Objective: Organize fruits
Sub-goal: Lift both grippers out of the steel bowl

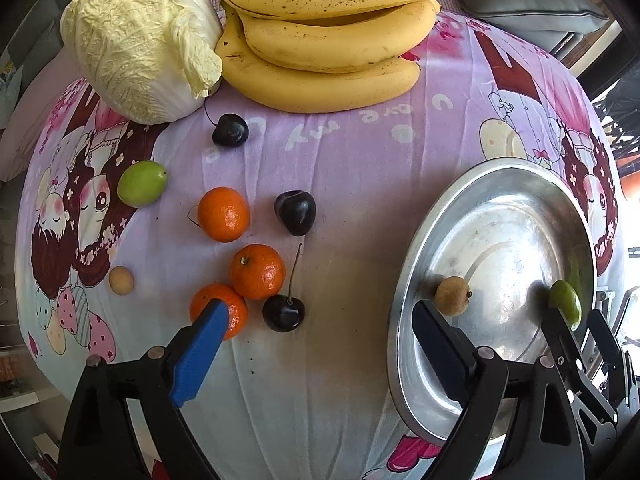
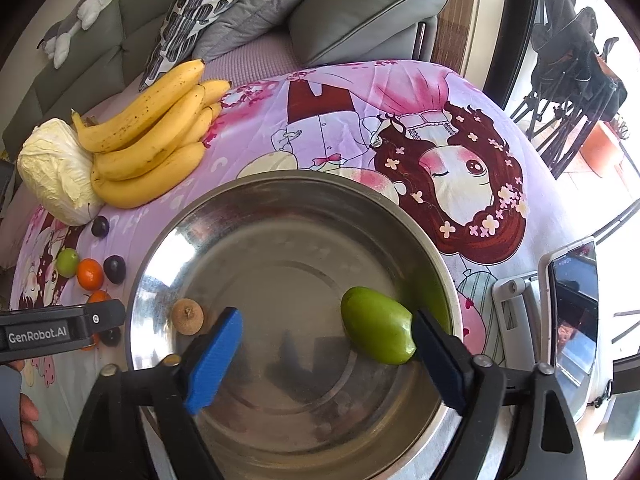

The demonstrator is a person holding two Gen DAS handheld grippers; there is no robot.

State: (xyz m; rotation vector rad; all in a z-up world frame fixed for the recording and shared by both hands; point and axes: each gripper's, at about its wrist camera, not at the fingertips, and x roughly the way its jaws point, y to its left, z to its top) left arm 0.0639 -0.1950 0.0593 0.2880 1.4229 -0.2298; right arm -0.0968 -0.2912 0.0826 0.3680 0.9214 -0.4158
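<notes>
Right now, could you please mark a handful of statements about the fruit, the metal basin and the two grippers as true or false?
1. The metal basin holds two fruits: a green fruit and a small brown fruit. True.
2. The right gripper is shut on the green fruit. False: its jaws are wide open, and the fruit lies against one finger.
3. Three oranges lie on the cloth outside the basin. True.
4. The bananas are inside the basin. False: they lie on the cloth beside the cabbage.
5. The left gripper holds a cherry. False: it is open and holds nothing.
</notes>
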